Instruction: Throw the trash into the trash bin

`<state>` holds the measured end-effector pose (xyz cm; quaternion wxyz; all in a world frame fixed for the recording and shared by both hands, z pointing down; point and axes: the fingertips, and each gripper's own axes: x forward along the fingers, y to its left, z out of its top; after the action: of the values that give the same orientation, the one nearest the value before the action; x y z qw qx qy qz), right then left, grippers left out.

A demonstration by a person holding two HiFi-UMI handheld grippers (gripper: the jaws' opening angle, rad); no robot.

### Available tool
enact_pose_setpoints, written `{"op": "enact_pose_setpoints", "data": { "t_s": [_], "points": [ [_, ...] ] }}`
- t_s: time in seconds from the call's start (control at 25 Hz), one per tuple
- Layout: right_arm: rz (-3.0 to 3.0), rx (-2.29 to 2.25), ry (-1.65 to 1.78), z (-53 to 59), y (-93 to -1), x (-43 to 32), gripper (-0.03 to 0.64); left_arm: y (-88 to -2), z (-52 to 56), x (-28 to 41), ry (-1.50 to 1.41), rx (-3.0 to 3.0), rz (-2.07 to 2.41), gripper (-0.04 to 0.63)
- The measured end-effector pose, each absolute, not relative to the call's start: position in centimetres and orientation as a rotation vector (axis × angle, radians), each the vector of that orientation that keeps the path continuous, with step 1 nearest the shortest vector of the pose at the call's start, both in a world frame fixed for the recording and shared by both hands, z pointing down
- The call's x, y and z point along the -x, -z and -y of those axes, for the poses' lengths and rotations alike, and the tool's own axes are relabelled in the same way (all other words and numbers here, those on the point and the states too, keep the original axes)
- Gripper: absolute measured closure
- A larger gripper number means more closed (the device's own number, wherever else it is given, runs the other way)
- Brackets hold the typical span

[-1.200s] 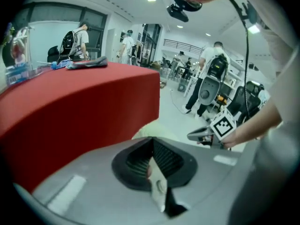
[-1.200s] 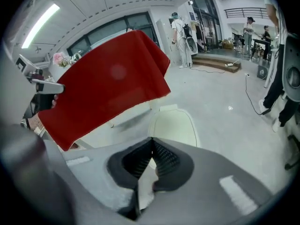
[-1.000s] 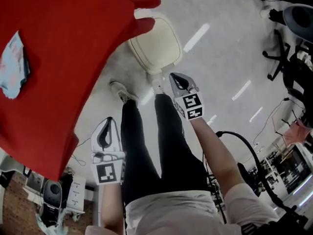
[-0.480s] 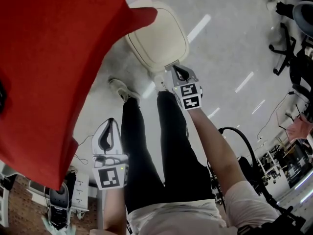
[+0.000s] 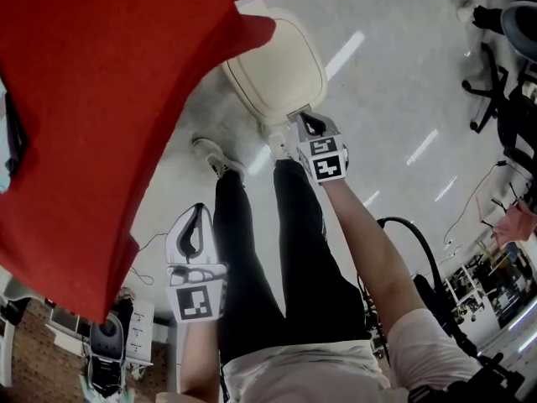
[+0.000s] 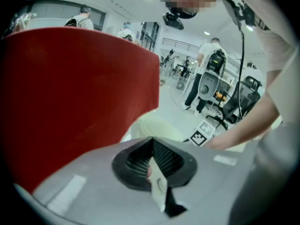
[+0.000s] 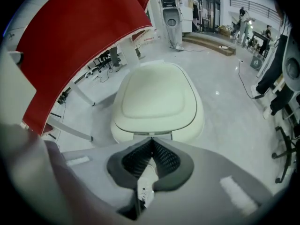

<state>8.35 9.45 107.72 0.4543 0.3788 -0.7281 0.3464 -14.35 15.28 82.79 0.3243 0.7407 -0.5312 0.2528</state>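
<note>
A cream trash bin [image 5: 273,70] with its lid down stands on the floor beside a table under a red cloth [image 5: 92,116]. My right gripper [image 5: 306,124] hangs shut and empty just above the bin's near edge. In the right gripper view the closed lid [image 7: 157,102] fills the space straight ahead of the right gripper [image 7: 151,146]. My left gripper [image 5: 195,225] is low beside the person's left leg, shut, with nothing in it. The left gripper view shows the left gripper [image 6: 152,149] facing the red cloth [image 6: 70,93] and part of the bin [image 6: 157,128]. A pale sliver [image 5: 3,170] lies on the cloth at the head view's left edge.
The person's legs in black trousers [image 5: 268,259] and shoes [image 5: 214,158] stand right before the bin. Office chairs [image 5: 503,65] are at the far right. A power strip [image 5: 134,334] lies on the floor at the lower left. Table legs [image 7: 70,130] run left of the bin.
My right gripper has come down toward the bin's near edge and now tips more steeply. The left gripper has sunk a little. The pale thing on the cloth has slid almost out of the head view.
</note>
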Motion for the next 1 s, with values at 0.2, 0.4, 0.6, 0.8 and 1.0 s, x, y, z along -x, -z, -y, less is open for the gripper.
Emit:
{"op": "enact_pose_setpoints", "data": {
  "t_s": [0.2,0.4,0.6,0.8,1.0],
  "points": [
    [1.830,-1.002,-0.788,-8.9,-107.4,-8.4,0.615,-83.2,-15.9,14.0,-0.656,-1.931,1.396,0.591],
    [1.822,-0.969,-0.813,-8.8,-107.9,-9.0,0.615,-83.4,-16.5,13.1,-0.660,-1.929,1.398,0.591],
    [1.847,-0.966,-0.804,-8.0,-104.8,-8.8,0.615,-80.9,-16.4,14.0,-0.635,-1.940,1.428,0.591],
    [1.933,-0.966,-0.746,-6.3,-97.8,-7.9,0.615,-76.3,-15.1,14.9,-0.602,-1.960,1.472,0.591],
    [1.998,-0.969,-0.718,-5.4,-89.9,-7.6,0.615,-71.5,-14.2,14.3,-0.592,-2.026,1.473,0.591]
  ]
}}
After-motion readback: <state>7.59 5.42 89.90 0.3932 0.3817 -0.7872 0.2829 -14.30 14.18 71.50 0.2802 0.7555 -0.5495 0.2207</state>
